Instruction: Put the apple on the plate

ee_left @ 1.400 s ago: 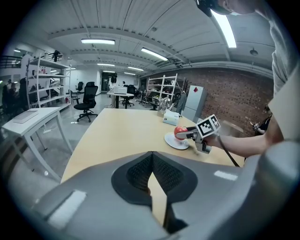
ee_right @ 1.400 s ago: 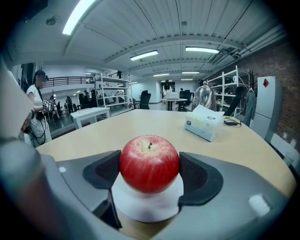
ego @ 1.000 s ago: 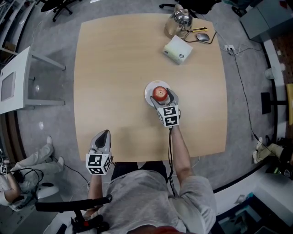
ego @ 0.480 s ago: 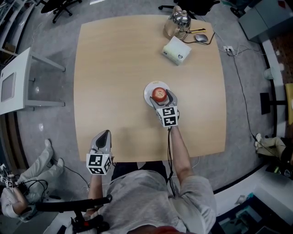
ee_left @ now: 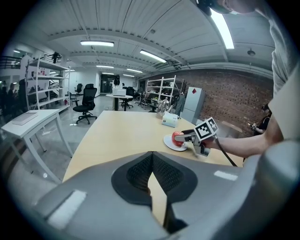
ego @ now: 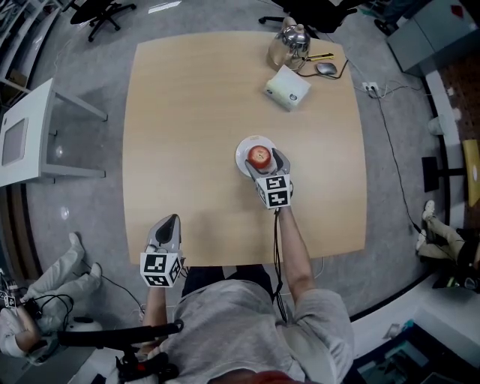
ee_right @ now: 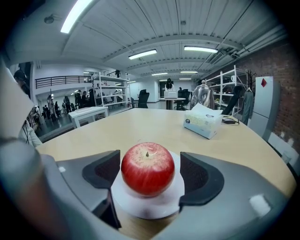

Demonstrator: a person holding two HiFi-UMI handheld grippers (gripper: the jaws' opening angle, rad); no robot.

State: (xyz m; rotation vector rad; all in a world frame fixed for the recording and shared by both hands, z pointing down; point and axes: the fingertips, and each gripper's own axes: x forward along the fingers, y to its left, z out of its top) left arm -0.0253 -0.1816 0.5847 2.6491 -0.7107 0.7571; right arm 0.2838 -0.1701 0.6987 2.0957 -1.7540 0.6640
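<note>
A red apple sits upright on a small white plate in the middle of the wooden table. My right gripper is open, with one jaw on each side of the apple and a narrow gap on both sides. The head view shows the same apple on the plate with the right gripper around it. My left gripper is shut and holds nothing, hovering at the table's near edge, far from the plate. From the left gripper view, the apple lies ahead to the right.
At the table's far right corner are a white tissue box, a metal kettle and a mouse with cables. A white side table stands on the floor at the left. An office chair is beyond.
The apple, plate and both grippers keep their places. Only the head view has shifted slightly.
</note>
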